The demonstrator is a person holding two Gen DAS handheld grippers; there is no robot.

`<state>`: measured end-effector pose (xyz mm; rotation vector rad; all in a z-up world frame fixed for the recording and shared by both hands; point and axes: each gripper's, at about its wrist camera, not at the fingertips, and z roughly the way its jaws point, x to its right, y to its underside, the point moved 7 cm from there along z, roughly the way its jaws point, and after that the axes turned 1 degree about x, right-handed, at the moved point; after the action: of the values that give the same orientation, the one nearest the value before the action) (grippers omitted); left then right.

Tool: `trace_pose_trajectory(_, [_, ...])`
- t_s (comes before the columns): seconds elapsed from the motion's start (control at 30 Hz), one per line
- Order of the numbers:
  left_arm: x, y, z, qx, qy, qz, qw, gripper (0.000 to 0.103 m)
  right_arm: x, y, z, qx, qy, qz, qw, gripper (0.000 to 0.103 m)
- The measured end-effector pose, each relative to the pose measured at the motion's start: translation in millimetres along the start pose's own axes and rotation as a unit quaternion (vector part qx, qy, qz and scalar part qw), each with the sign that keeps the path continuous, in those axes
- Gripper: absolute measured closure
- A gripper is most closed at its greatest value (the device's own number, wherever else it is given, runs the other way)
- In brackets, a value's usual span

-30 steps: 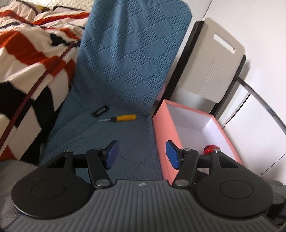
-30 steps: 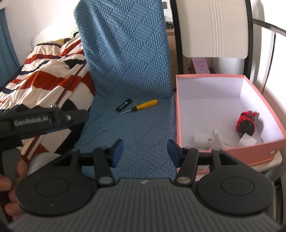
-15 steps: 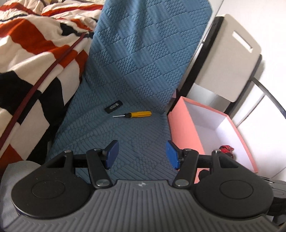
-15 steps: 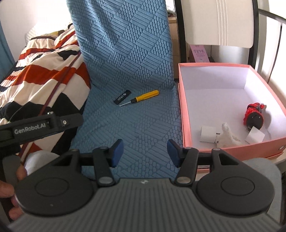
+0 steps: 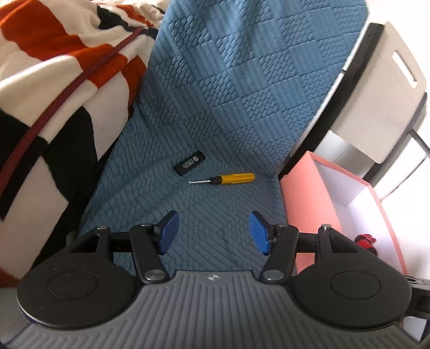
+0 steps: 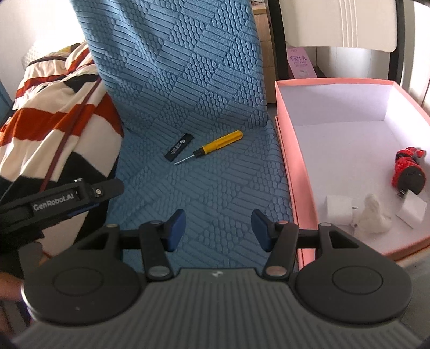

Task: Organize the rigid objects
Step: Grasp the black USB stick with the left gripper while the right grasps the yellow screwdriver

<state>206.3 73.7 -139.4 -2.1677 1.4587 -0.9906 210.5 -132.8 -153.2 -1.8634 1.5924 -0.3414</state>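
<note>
A yellow-handled screwdriver (image 5: pixel 224 179) (image 6: pixel 212 146) and a small black flat stick (image 5: pixel 189 163) (image 6: pixel 179 147) lie side by side on the blue quilted seat cover (image 5: pixel 215 204) (image 6: pixel 209 188). A pink box (image 5: pixel 303 198) (image 6: pixel 291 171) with white inside stands to the right. It holds a red toy (image 6: pixel 408 171) (image 5: pixel 366 239), a white charger (image 6: pixel 339 209), a white lump and a white card. My left gripper (image 5: pixel 213 232) is open and empty, hovering short of the screwdriver. My right gripper (image 6: pixel 218 230) is open and empty over the seat's front.
A striped red, white and black blanket (image 5: pixel 48 88) (image 6: pixel 53 120) is heaped on the left. A chair with a white back (image 5: pixel 376 102) (image 6: pixel 341 24) stands behind the box. The left gripper's body (image 6: pixel 61 198) shows low left in the right wrist view.
Both grippers have moved forward and closer to the screwdriver and black stick, which now look larger. Both stay open and empty. The objects have not moved.
</note>
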Motion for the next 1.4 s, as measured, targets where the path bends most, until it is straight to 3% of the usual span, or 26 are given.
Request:
trace_pose_trajectory(0.27, [-33.2, -11.1, 61.8, -0.011, 0.004, -0.049, 0.9987, 0.039, -1.4, -11.2, 47.2, -0.025, 0.009, 0.006, 1.0, 0.046])
trace_pose_trajectory(0.57, [-56.5, -42.6, 108.9, -0.042, 0.004, -0.061, 0.9973, 0.039, -17.0, -28.5, 90.8, -0.04, 0.014, 0.011, 0.999, 0.046])
trace_pose_trajectory(0.77, [-65.9, -67.6, 149.5, -0.059, 0.001, -0.042, 0.9974, 0.039, -22.0, -49.3, 119.3, -0.04, -0.002, 0.028, 0.999, 0.046])
trace_pose_trajectory(0.93, [-74.3, -68.3, 183.0, -0.1, 0.017, -0.058, 0.9932, 0.039, -11.6, -74.7, 156.2, -0.042, -0.015, 0.072, 0.996, 0.046])
trace_pose_trajectory(1.17, [-74.1, -74.6, 208.6, -0.101, -0.004, -0.016, 0.9948, 0.04, -1.3, -93.1, 219.4, -0.097, -0.011, 0.152, 0.984, 0.044])
trace_pose_trajectory(1.3, [-70.8, -76.2, 224.4, -0.111, 0.012, -0.007, 0.9937, 0.051, 0.4, -100.2, 241.4, -0.115, 0.005, 0.164, 0.98, 0.043])
trace_pose_trajectory(1.4, [-69.1, -78.6, 233.3, -0.101, 0.02, 0.002, 0.9946, 0.053, -1.4, -103.5, 252.8, -0.126, 0.021, 0.157, 0.979, 0.043])
